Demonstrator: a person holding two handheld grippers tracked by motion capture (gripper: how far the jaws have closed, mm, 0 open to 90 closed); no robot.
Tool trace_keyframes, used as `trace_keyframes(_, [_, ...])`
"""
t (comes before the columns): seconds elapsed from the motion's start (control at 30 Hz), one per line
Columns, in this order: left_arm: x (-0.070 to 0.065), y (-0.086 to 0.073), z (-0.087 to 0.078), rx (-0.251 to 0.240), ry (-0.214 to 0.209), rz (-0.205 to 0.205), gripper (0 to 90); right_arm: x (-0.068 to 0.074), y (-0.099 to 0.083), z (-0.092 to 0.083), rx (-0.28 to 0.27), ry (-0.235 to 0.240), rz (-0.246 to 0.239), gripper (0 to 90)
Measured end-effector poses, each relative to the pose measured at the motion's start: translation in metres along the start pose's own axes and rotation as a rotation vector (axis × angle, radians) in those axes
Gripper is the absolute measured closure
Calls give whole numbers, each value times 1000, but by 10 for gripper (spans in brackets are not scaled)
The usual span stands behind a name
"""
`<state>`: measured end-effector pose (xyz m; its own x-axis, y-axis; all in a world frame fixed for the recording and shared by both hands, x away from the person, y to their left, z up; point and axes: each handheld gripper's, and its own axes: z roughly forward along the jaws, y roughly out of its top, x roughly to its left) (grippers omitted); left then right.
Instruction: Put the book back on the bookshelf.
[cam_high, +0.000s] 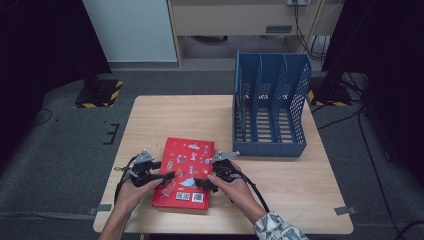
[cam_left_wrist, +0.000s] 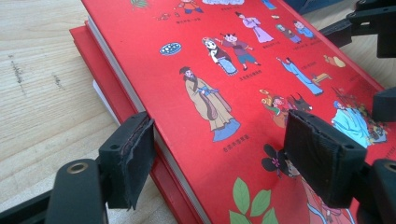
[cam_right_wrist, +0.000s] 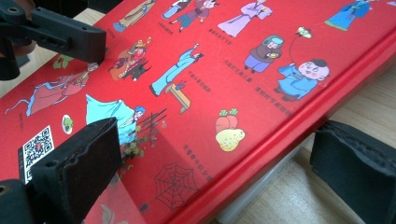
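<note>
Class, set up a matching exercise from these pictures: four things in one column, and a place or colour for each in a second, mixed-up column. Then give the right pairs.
1. book
2. file rack
3. left gripper
4. right gripper

a. blue, at the table's far right
b. at the book's left edge
c. red, lying flat at the near edge
d. at the book's right edge

Pairs: 1-c, 2-a, 3-b, 4-d

A lab: hazard-striped stand bases (cam_high: 101, 93), trailing cables (cam_high: 305, 25), grey carpet (cam_high: 60, 145).

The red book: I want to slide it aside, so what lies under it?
The red book lies flat on the wooden table; bare wood shows along its edges. Whatever might lie beneath its middle is covered by the book itself.
</note>
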<state>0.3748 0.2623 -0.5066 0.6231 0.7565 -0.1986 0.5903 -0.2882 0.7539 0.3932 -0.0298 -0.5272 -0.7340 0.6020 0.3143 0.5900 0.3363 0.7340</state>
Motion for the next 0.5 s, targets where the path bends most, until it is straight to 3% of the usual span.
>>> trace_keyframes(0.1, [-1,0,1,4,-3,4,246,0,0,0,6,13,6,23])
trace_keyframes(0.3, [-2,1,-1,19,3,23,261,4,1,-3,10,-23,-36,49])
trace_keyframes(0.5, [-1,2,-5,-1,0,14,291,4,4,-5,19,-21,-26,62])
